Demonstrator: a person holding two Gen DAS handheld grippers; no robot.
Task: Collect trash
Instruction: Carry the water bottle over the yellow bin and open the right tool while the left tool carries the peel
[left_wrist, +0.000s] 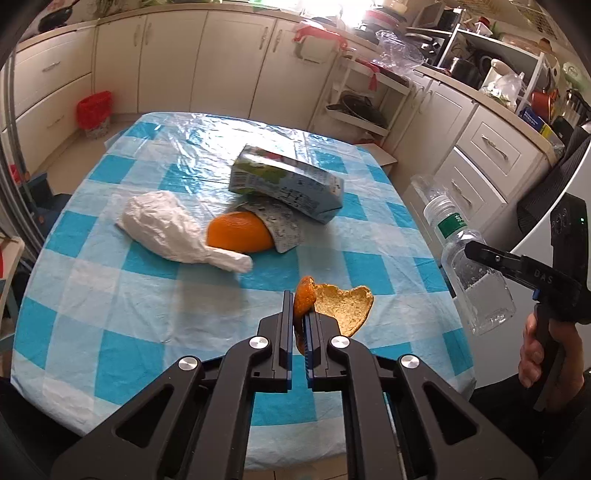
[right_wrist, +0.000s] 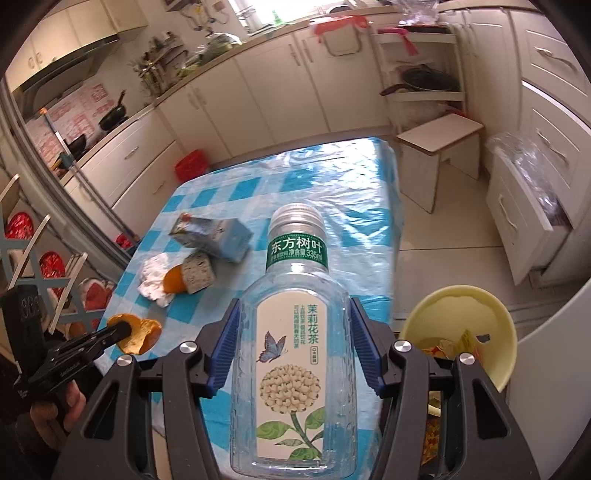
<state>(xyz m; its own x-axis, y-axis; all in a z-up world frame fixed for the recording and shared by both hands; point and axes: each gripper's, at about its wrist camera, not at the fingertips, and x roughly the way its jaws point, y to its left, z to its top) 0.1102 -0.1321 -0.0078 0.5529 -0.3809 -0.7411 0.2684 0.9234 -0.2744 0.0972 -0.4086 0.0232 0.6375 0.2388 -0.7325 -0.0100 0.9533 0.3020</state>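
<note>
While both hands were loaded, the step in hand looked like carrying trash to the bin. Left gripper (left_wrist: 299, 321) was pinched nearly shut on an orange peel (left_wrist: 341, 306), held above the near edge of the tabletop (left_wrist: 110, 295). Right gripper (right_wrist: 291, 354) clamped a clear plastic bottle (right_wrist: 293, 350) by its sides, cap toward 12 o'clock. A yellow bin (right_wrist: 458, 302) sat at 3 o'clock of the bottle, wrappers inside. Next move likely calls for swinging over its rim, then releasing. A carton (left_wrist: 288, 181), second peel (left_wrist: 240, 232) and white bag (left_wrist: 166, 229) remained on the cloth. The bin's lower half was cut off; its depth unclear.
</note>
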